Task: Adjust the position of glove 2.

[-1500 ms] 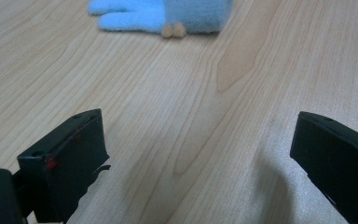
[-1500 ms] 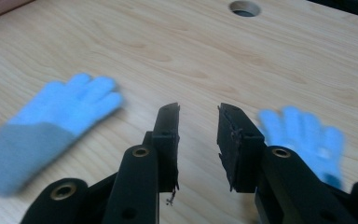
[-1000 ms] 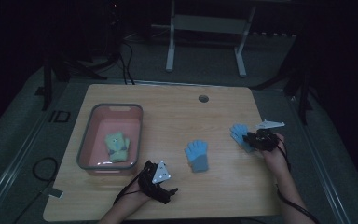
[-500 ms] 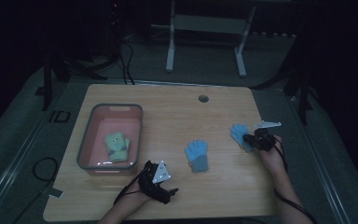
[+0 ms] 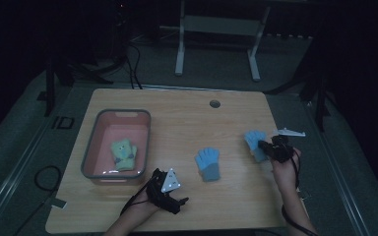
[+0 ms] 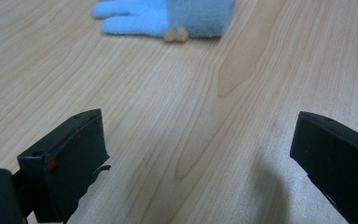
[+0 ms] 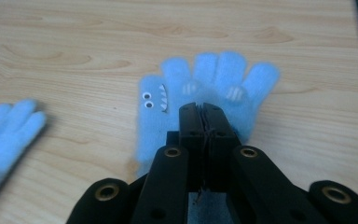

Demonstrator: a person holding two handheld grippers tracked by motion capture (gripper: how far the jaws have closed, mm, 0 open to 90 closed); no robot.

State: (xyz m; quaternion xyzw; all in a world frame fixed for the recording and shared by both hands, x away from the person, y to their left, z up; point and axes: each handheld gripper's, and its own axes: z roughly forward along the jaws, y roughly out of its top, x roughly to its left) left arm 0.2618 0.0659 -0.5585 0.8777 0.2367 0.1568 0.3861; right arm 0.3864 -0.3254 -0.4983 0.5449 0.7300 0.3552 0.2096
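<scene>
While one green knitted glove (image 5: 123, 154) already lies in the pink plastic basin (image 5: 91, 142), the right gripper (image 7: 201, 111) clamps a fuzzy blue monster-face glove (image 7: 205, 95) at the bench's (image 5: 187, 118) right edge, the released left gripper (image 6: 196, 154) idles, and a second blue glove (image 5: 207, 163) waits mid-bench.

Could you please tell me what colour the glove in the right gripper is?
Light blue, with googly eyes and teeth on the glove; the right gripper view shows it best.
</scene>
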